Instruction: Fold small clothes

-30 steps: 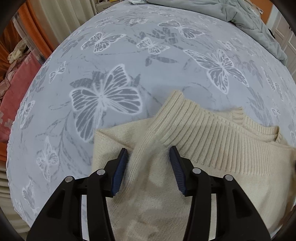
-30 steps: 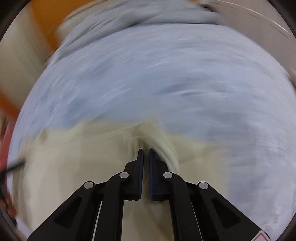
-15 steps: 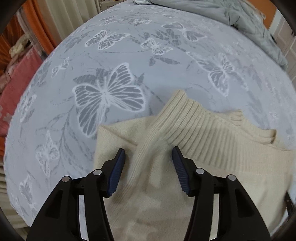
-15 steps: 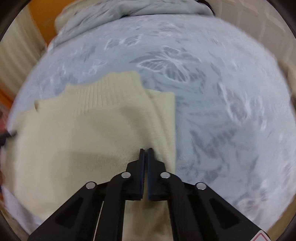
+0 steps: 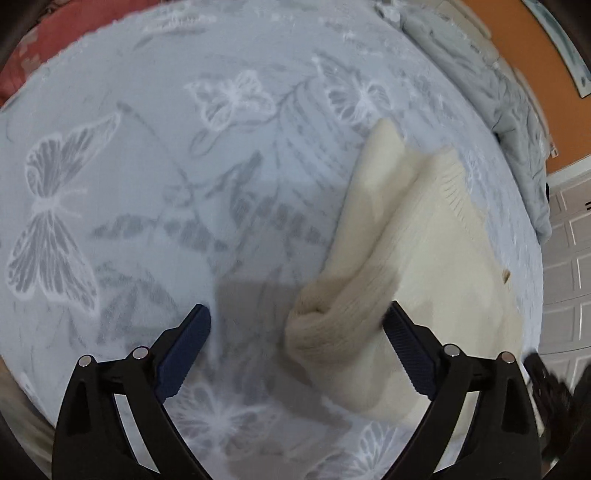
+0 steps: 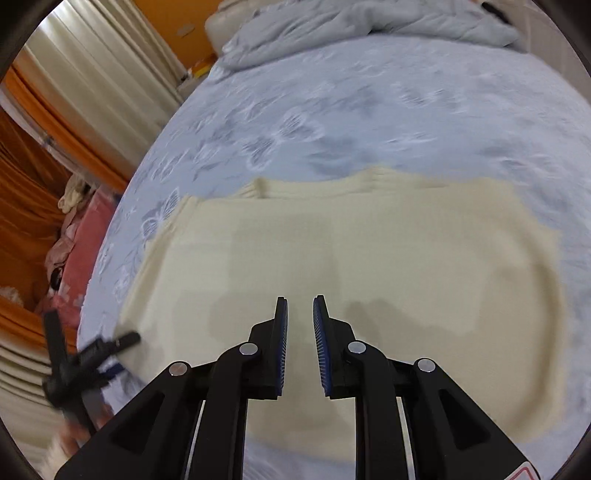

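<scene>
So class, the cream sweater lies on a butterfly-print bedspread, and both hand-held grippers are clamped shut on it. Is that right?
Not quite. The cream sweater does lie on the butterfly-print bedspread, but neither gripper is shut. The left wrist view shows the left hand-held gripper wide open around a sleeve cuff; the right wrist view shows the right hand-held gripper slightly open above the sweater.

A: The cream ribbed-knit sweater (image 6: 369,258) is soft matt wool-like cloth, coarser at its rolled ribbed cuff (image 5: 328,325).

B: And the pale blue butterfly-print bedsheet (image 5: 166,184)?

A: Smooth, flat woven cloth, matt. The crumpled grey quilt (image 6: 369,26) looks puffy and soft.

B: The tools?

A: The left gripper (image 5: 295,347) and right gripper (image 6: 300,343) are matt black plastic with shiny metal screws; their jaws carry ridged blue rubbery pads (image 6: 320,350).
</scene>
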The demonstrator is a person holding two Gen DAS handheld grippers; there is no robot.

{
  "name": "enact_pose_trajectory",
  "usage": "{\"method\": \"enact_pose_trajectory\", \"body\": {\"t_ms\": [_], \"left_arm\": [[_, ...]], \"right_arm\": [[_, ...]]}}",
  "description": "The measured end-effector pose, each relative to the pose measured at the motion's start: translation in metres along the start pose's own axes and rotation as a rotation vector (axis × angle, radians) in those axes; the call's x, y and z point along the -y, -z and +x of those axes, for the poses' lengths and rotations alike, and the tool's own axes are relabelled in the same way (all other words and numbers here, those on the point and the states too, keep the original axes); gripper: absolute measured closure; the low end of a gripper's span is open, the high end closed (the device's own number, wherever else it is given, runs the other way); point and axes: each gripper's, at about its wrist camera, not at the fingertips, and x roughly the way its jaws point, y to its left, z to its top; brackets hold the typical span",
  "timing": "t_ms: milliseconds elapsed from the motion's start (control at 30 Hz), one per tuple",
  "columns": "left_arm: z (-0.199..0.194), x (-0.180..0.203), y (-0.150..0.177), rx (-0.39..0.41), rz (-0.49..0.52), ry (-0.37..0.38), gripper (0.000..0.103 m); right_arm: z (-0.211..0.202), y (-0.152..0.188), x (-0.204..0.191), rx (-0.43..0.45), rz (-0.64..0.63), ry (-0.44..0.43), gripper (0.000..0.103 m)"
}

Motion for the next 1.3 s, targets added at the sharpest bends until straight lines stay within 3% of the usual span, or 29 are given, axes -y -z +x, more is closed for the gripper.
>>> {"method": "enact_pose_trajectory", "body": {"t_ms": [100,233,267,300,333,400,533,633,667,767,800,867,967,1000,1033,1067,1100,1167,1233,1300], "left_arm": [[0.009,0.013,-0.001,-0.011,0.022,-0.002,0.008],[0.020,0.022,-0.014,-0.007,0.026,-0.015,0.009],[0.020,0.023,-0.018,-0.006,-0.002,-0.009,0.013],[0.018,0.022,-0.019,-0.007,-0.021,0.011,0.037],[0.016,0.023,-0.021,-0.024,-0.037,0.063,0.049],[0.003,0.031,-0.025,-0.016,-0.031,0.075,0.078],[-0.045,0.088,-0.024,0.082,0.143,0.104,0.083],[-0.086,0.163,-0.010,0.136,0.330,0.172,0.088],[-0.097,0.192,0.000,0.152,0.401,0.203,0.096],[-0.107,0.271,0.035,0.131,0.558,0.281,0.103],[-0.104,0.301,0.053,0.123,0.623,0.296,0.103],[-0.085,0.348,0.089,0.096,0.729,0.255,0.103],[-0.052,0.366,0.129,-0.039,0.702,0.271,0.099],[-0.047,0.362,0.136,-0.058,0.692,0.273,0.091],[-0.044,0.354,0.142,-0.067,0.680,0.264,0.081],[-0.042,0.344,0.147,-0.062,0.661,0.240,0.051],[-0.042,0.323,0.146,-0.028,0.610,0.200,0.029],[-0.043,0.291,0.136,0.045,0.530,0.156,0.016],[-0.047,0.246,0.120,0.096,0.455,0.081,0.015],[-0.052,0.203,0.098,0.097,0.376,0.045,0.015]], "right_arm": [[0.059,-0.005,-0.011,-0.107,-0.006,0.108,0.086],[0.065,0.005,-0.026,-0.047,-0.084,0.200,0.083],[0.063,0.006,-0.027,-0.044,-0.092,0.203,0.083],[0.062,0.007,-0.025,-0.042,-0.096,0.199,0.083],[0.061,0.007,-0.022,-0.043,-0.086,0.184,0.082],[0.055,0.002,-0.015,-0.048,-0.043,0.135,0.079],[0.019,0.002,-0.007,-0.004,0.053,0.073,0.075],[-0.034,0.019,0.024,0.094,0.122,0.038,0.065],[-0.051,0.027,0.037,0.115,0.143,0.040,0.064],[-0.097,0.052,0.078,0.175,0.193,0.080,0.061],[-0.109,0.060,0.092,0.188,0.209,0.100,0.056],[-0.126,0.075,0.115,0.203,0.246,0.137,0.052],[-0.140,0.096,0.152,0.192,0.315,0.176,0.051],[-0.140,0.101,0.156,0.185,0.313,0.183,0.051],[-0.141,0.105,0.156,0.183,0.293,0.189,0.050],[-0.143,0.107,0.154,0.182,0.270,0.195,0.048],[-0.142,0.108,0.149,0.181,0.239,0.203,0.045],[-0.134,0.108,0.137,0.169,0.182,0.205,0.044],[-0.126,0.107,0.122,0.155,0.147,0.134,0.042],[-0.107,0.094,0.092,0.116,0.097,0.041,0.039]]}}
